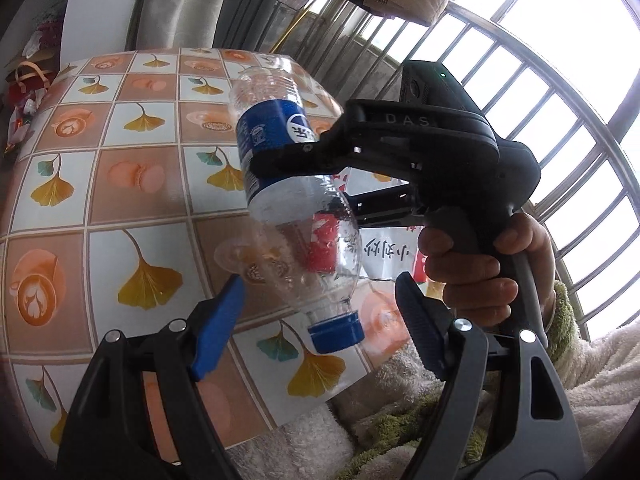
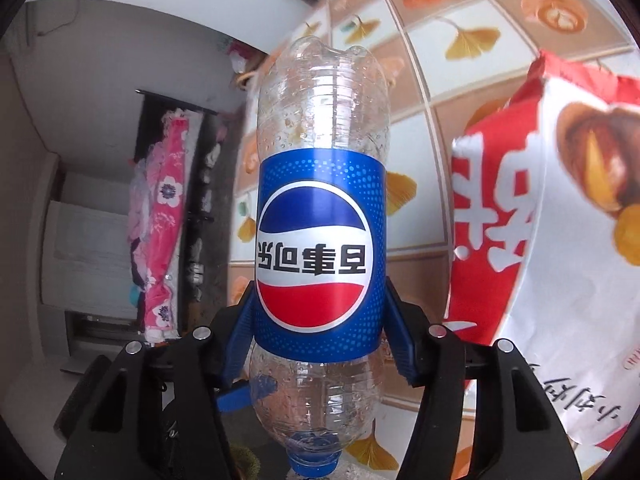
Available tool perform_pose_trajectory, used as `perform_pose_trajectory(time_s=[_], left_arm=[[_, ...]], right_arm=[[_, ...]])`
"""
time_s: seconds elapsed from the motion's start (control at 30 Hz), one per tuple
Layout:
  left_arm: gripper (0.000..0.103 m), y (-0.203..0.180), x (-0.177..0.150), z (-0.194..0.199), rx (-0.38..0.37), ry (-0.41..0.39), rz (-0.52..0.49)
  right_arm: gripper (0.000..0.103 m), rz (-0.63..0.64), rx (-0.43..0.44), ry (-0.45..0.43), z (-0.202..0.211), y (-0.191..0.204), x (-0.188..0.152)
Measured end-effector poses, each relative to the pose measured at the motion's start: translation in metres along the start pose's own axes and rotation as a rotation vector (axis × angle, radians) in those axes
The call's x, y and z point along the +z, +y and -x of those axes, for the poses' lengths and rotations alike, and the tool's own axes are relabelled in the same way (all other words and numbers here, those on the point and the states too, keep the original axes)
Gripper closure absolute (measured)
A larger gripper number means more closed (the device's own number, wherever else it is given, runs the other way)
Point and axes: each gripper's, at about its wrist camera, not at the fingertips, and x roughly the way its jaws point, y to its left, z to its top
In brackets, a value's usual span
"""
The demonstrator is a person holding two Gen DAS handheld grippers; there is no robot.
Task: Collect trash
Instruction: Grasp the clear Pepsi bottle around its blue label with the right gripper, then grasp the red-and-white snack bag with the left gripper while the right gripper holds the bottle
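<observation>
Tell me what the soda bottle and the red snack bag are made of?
The bottle looks like thin clear plastic: you see the table through it, and it has moulded ridges, a glossy blue printed label and a blue plastic cap. The snack bag seems to be shiny printed plastic film, creased and crinkly; it could be foil-lined inside, I can't tell.

A lived-in home: a table [image 1: 120,200] under a ginkgo-leaf patterned cloth, barred windows [image 1: 560,128] with curtains [image 1: 176,4], and pink floral bedding [image 2: 164,232] stacked by a doorway.
</observation>
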Motion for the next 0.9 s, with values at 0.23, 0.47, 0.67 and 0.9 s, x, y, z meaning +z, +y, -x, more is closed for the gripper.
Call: perform_pose_trajectory(time_s=[0.23, 0.47, 0.67, 0.9], left_arm=[[0.030, 0.004, 0.014, -0.001, 0.020, -0.019, 0.024], [0.030, 0.010, 0.050, -0.044, 0.001, -0.024, 0.106], [0.030, 0.021, 0.084, -0.098, -0.122, 0.026, 0.246], [0.046, 0.028, 0.098, -0.150, -0.249, 0.099, 0.381]], right_arm=[[0.046, 0.045, 0.047, -0.163, 0.097, -0.013, -0.009], [0.046, 0.058, -0.134, -0.323, 0.174, -0.036, -0.030], [0.046, -0.029, -0.141, -0.301, 0.176, -0.074, -0.030], [0.046, -0.082, -0.102, -0.280, 0.178, -0.108, -0.036]])
